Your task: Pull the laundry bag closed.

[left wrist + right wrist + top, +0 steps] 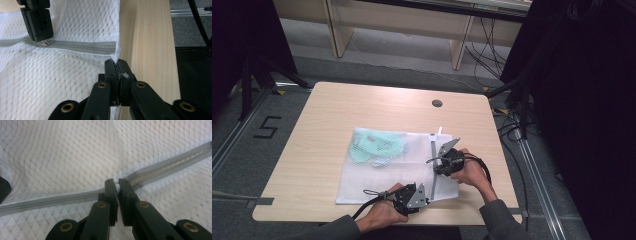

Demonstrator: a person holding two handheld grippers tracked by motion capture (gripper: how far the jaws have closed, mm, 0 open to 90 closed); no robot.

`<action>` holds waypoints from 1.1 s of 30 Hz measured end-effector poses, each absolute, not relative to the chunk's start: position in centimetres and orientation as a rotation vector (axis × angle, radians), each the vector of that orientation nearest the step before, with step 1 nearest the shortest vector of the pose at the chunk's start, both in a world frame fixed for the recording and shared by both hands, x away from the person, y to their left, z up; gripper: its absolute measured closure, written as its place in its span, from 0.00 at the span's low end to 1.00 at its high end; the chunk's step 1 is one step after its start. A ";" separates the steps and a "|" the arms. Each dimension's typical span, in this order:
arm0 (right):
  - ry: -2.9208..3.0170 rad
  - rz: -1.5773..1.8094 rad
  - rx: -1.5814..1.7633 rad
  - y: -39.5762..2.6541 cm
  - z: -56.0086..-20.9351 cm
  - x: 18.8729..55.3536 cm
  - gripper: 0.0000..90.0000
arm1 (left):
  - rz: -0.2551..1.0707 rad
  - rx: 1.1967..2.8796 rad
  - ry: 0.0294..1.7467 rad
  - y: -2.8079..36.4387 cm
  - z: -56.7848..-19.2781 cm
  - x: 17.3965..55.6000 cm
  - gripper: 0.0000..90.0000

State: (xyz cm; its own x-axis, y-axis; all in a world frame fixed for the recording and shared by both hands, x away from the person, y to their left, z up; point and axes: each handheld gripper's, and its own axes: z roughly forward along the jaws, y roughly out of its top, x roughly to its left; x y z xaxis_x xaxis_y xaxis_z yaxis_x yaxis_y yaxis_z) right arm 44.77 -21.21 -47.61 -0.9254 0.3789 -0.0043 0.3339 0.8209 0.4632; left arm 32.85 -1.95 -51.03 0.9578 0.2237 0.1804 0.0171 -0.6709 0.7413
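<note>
A white mesh laundry bag (pixel 382 177) lies flat on the wooden table (pixel 332 110), with a pale green garment (pixel 374 146) inside near its far left corner. A grey zipper (pixel 432 150) runs along the bag's right side. My left gripper (pixel 117 63) is shut on the bag's edge at the near end of the zipper (pixel 82 46), by the table's front edge. My right gripper (pixel 115 185) is shut on the zipper pull partway along the zipper (pixel 165 167). The right gripper (pixel 37 23) also shows farther off in the left gripper view.
A round cable hole (pixel 437 103) sits in the table's far right part. Cables (pixel 512 125) and a dark stand are on the floor to the right. Wooden furniture legs (pixel 459 47) stand beyond the table. The table's front edge (pixel 150 62) is right beside the left gripper.
</note>
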 end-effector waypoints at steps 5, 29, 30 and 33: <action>2.900 0.715 0.572 -21.1 -47.6 45.2 0.96 | 0.319 2.281 0.183 -1.7 -50.9 32.9 0.98; 2.843 0.752 0.580 -21.9 -47.6 48.0 0.96 | 0.286 2.282 0.172 -1.8 -50.9 32.4 0.98; 2.842 0.741 0.597 -21.9 -47.6 48.1 0.96 | 0.283 2.283 0.172 -1.7 -50.9 32.4 0.98; 2.854 0.733 0.611 -21.7 -47.6 48.2 0.96 | 0.287 2.275 0.176 -1.7 -50.9 32.5 0.98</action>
